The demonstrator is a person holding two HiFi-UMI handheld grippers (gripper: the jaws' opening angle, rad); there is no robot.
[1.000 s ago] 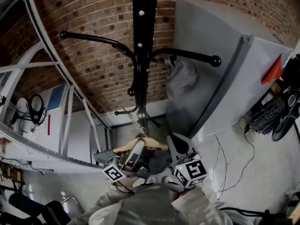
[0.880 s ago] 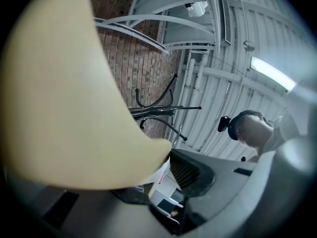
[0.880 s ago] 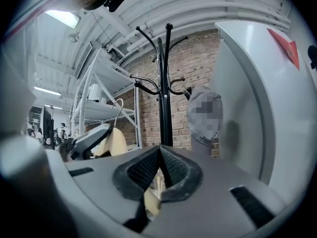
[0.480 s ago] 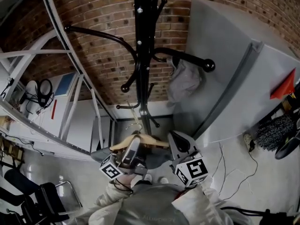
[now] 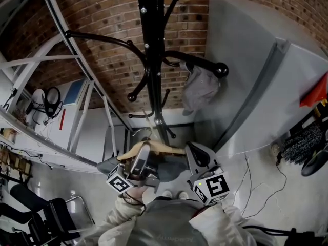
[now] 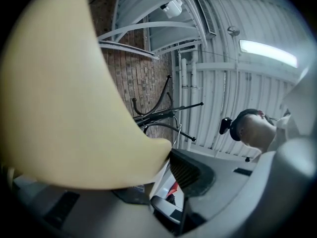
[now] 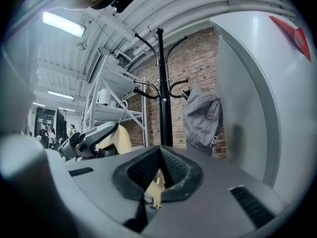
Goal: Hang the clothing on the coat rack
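Hanger (image 5: 165, 148) is pinched by left gripper (image 5: 142, 150) and right gripper (image 5: 191, 151); cap (image 7: 202, 119) print (illegible), 3 o'clock of coat rack (image 7: 162, 98), is shown only in right gripper view.

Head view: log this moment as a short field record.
rack: black, upright before brick wall
cap: grey, hanging on the rack's right arm
hanger: wooden, held low in front of the rack, not yet hooked on
clothing: dark, under the hanger, mostly hidden
left gripper: closed on the hanger's left end
right gripper: closed on the hanger's right end
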